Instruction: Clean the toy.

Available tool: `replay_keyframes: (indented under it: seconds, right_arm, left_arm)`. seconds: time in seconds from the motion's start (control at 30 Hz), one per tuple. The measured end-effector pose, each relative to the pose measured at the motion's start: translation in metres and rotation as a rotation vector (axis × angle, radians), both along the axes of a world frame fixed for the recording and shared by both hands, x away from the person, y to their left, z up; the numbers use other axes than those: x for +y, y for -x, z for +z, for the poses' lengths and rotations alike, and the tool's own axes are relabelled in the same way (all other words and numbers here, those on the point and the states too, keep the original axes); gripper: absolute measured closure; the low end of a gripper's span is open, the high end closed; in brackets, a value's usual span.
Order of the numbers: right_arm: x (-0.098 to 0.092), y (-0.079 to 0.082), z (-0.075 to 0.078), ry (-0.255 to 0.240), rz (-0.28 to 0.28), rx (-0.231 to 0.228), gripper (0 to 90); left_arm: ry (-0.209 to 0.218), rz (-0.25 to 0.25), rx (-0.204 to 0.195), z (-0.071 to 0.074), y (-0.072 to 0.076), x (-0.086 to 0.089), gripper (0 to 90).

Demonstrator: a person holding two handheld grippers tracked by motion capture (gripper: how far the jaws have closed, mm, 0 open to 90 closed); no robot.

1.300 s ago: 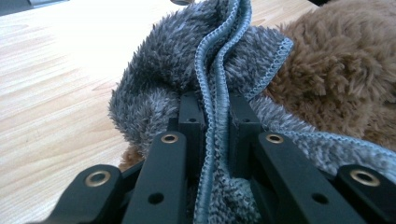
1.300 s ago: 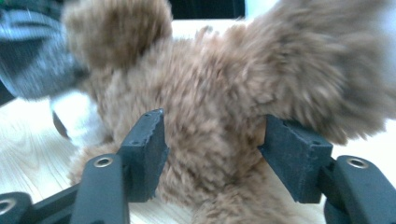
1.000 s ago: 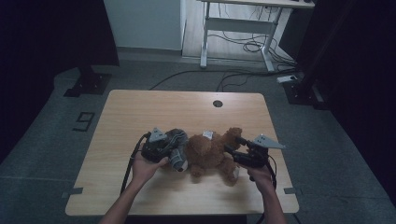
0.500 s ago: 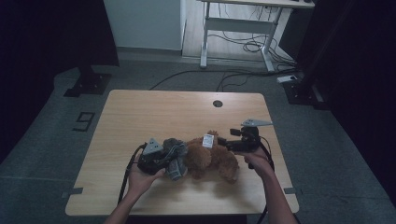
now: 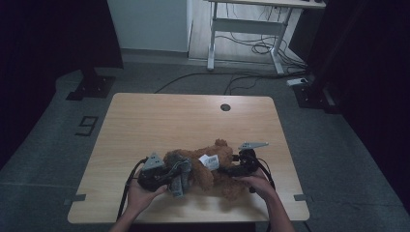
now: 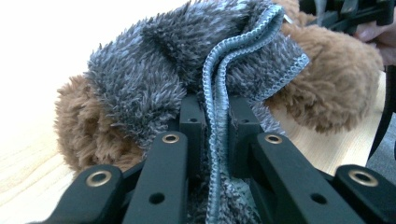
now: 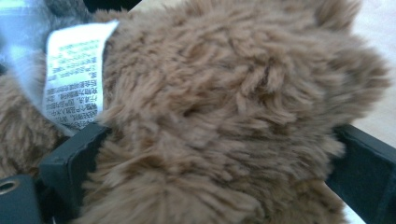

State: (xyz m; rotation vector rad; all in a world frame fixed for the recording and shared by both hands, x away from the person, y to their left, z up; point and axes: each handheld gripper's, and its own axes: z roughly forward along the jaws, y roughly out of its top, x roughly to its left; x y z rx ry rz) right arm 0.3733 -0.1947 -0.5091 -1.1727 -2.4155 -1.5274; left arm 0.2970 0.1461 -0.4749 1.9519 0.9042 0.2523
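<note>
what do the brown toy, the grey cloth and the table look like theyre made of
Brown toy: likely synthetic plush, from its long matte shaggy pile and sewn-in printed label.
Grey cloth: fleecy fabric, perhaps microfibre, with fuzzy pile and a stitched hem.
Table: light wood or wood-look laminate, smooth with faint grain; which one is unclear.

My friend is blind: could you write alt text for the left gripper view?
The left gripper pinches the hemmed edge of a fluffy grey cloth between two black jaws. The cloth drapes over a brown plush toy lying on a pale wooden table.
</note>
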Motion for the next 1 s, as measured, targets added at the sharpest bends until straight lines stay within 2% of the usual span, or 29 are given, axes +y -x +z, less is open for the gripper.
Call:
replay_keyframes:
  seconds: [0.07, 0.1, 0.13, 0.27, 0.33, 0.4, 0.5, 0.53, 0.63, 0.7, 0.77, 0.9, 1.0]
  right_arm:
    - [0.003, 0.005, -0.007, 0.000, 0.002, -0.004, 16.0]
    - [0.003, 0.005, -0.007, 0.000, 0.002, -0.004, 16.0]
    - [0.003, 0.006, -0.008, -0.003, -0.009, -0.014, 20.4]
    - [0.003, 0.009, -0.007, -0.020, -0.049, -0.040, 41.9]
    - [0.002, 0.009, -0.005, -0.035, -0.058, -0.069, 50.8]
    - [0.002, 0.008, -0.005, -0.040, -0.067, -0.075, 51.7]
    - [0.005, 0.007, -0.005, -0.059, -0.126, -0.107, 54.7]
    - [0.006, 0.006, -0.005, -0.055, -0.139, -0.131, 55.5]
    - [0.012, 0.000, 0.000, -0.036, -0.186, -0.199, 57.6]
    - [0.016, -0.006, 0.006, -0.009, -0.222, -0.256, 58.0]
    - [0.016, -0.017, 0.009, 0.016, -0.255, -0.304, 58.0]
    - [0.012, -0.031, 0.007, 0.013, -0.238, -0.319, 57.7]
    - [0.008, -0.031, 0.004, -0.001, -0.197, -0.328, 56.8]
  left_arm:
    - [0.004, 0.000, 0.005, 0.000, 0.000, 0.001, 79.2]
    - [0.004, -0.001, 0.005, 0.000, 0.000, 0.001, 79.2]
    - [0.004, 0.000, 0.004, -0.001, -0.001, 0.001, 79.1]
    - [0.005, 0.010, -0.002, 0.000, -0.003, -0.002, 79.0]
    - [0.007, 0.029, -0.030, 0.001, -0.002, -0.003, 78.9]
    - [0.005, 0.047, -0.066, 0.002, -0.001, -0.004, 78.9]
    - [0.016, 0.072, -0.090, 0.002, -0.004, -0.004, 79.0]
    - [0.015, 0.081, -0.093, 0.003, -0.007, -0.004, 79.0]
    - [0.005, 0.109, -0.102, 0.009, -0.024, -0.004, 79.2]
    - [-0.011, 0.133, -0.125, 0.015, -0.038, -0.005, 79.3]
    - [-0.006, 0.150, -0.116, 0.021, -0.052, -0.005, 79.2]
    - [-0.004, 0.158, -0.137, 0.039, -0.066, -0.007, 79.2]
    - [-0.008, 0.140, -0.142, 0.051, -0.073, -0.016, 79.0]
